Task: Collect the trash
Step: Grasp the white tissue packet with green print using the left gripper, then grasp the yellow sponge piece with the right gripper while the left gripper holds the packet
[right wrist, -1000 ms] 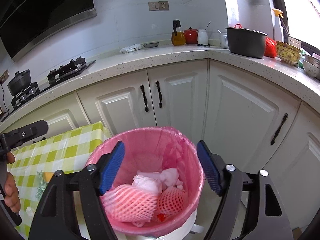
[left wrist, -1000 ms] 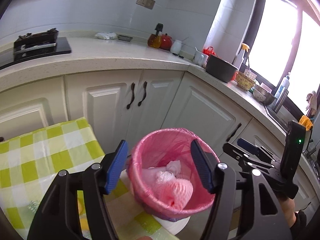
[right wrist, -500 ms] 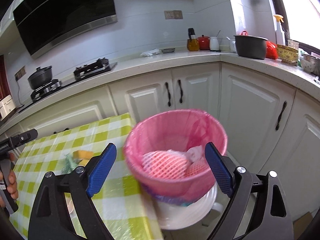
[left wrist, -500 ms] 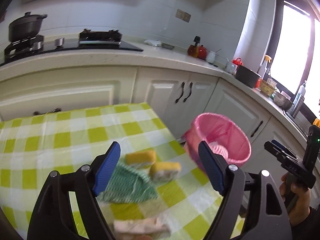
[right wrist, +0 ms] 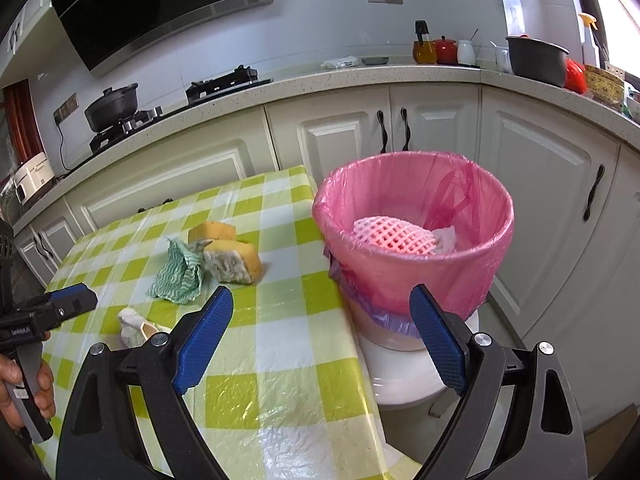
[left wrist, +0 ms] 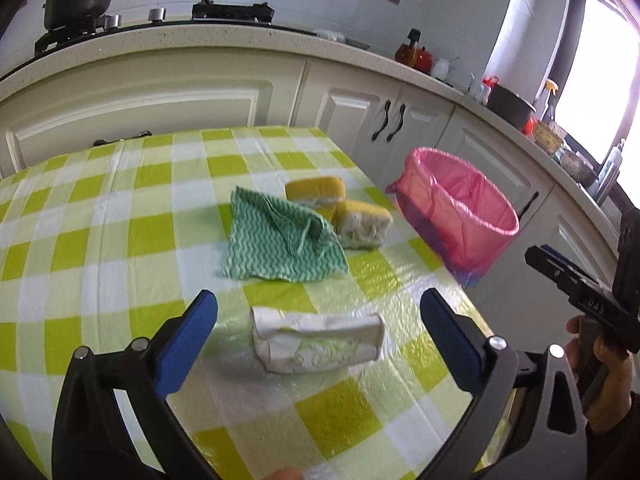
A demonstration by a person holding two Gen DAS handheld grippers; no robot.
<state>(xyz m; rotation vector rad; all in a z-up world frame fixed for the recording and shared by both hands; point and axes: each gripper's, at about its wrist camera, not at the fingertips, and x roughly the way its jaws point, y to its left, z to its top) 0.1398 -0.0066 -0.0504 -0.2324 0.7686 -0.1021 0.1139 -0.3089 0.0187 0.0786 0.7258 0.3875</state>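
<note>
Left gripper [left wrist: 318,338] jaws opening, straddling crumpled white tissue pack [left wrist: 318,342] on checked worktop [left wrist: 120,240], untouched; lower squarely, then close. Right gripper [right wrist: 320,338] jaws open, empty, near pink-lined bin [right wrist: 412,240].

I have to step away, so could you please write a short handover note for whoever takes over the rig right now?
Left gripper: jaws opening, nothing held, a white tissue pack on the table below them.
Right gripper: open, empty, beside the pink-lined bin.
On the checked tablecloth: green cloth, two yellow sponges, and the pack.
Done: pink foam net and white paper already in the bin.
Left: the items on the table, probably the pack first.
</note>
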